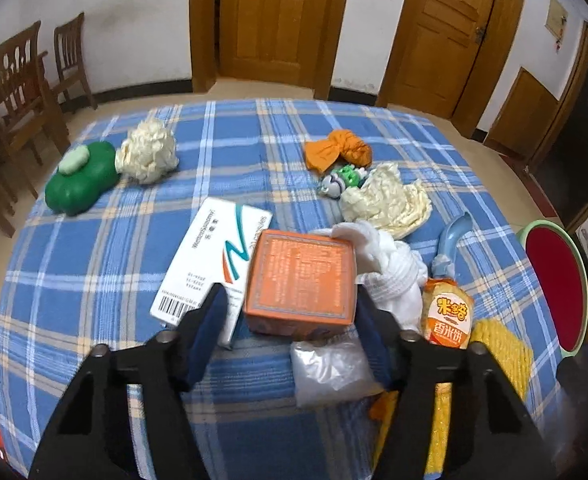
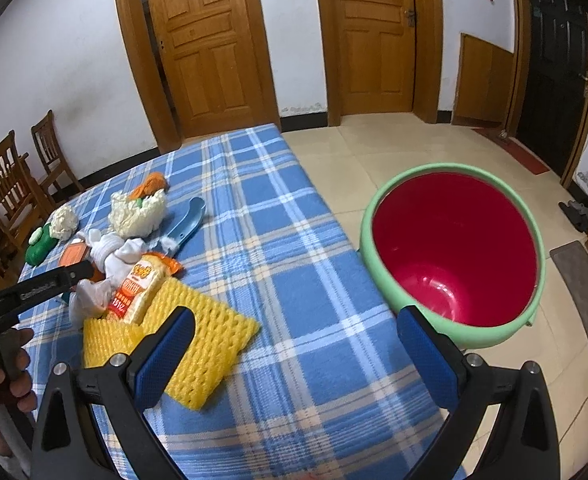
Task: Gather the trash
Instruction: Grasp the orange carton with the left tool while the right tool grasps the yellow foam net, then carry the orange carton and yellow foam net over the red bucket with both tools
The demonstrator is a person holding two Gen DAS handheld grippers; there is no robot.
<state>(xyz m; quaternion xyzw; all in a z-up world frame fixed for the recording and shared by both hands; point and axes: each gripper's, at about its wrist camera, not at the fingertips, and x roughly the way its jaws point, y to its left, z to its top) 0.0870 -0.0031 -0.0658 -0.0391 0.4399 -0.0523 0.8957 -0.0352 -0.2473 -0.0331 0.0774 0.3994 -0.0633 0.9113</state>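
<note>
Straddling the orange box point(image 1: 300, 280) on the plaid tablecloth point(image 1: 94, 264), left gripper point(image 1: 290, 304) part-open, pads not visibly gripping. Centre, squeeze square on both sides before carrying to bucket point(image 2: 378, 208).

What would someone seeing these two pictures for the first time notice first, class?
The red bucket with a green rim, on the floor beside the table's right edge, draws the eye. Next comes the blue checked tablecloth littered with trash, above all the orange box between the left gripper's pads and the yellow foam net near the open right gripper.
</note>
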